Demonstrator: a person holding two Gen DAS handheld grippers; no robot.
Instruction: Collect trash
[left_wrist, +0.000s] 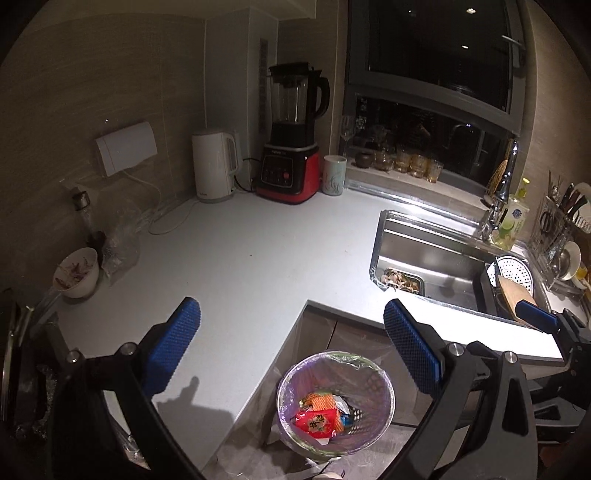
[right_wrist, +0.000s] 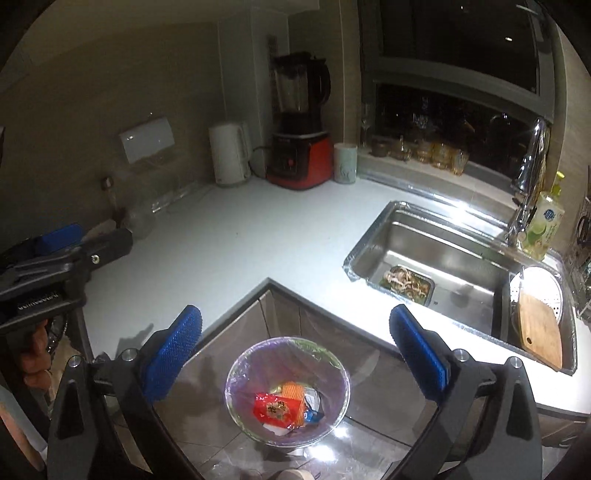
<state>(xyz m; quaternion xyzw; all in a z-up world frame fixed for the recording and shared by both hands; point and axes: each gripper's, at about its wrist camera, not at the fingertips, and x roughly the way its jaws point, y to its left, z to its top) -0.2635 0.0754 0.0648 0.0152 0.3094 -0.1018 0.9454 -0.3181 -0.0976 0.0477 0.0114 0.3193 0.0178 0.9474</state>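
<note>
Dim night-time interior, fisheye distortion, local glare.

Both views carry a black circular vignette; straight edges bow toward the rim. Overhead light falls unevenly on the pale grey L-shaped countertop (left_wrist: 236, 236), with blown-out glare along the rim of the stainless steel sink (right_wrist: 439, 210). The dark glass window (left_wrist: 436, 48) reflects small ceiling lamps. Gripper shadows fall on the countertop. The right wrist view is slightly softer, blurring the red-based blender (right_wrist: 301, 122).
</note>
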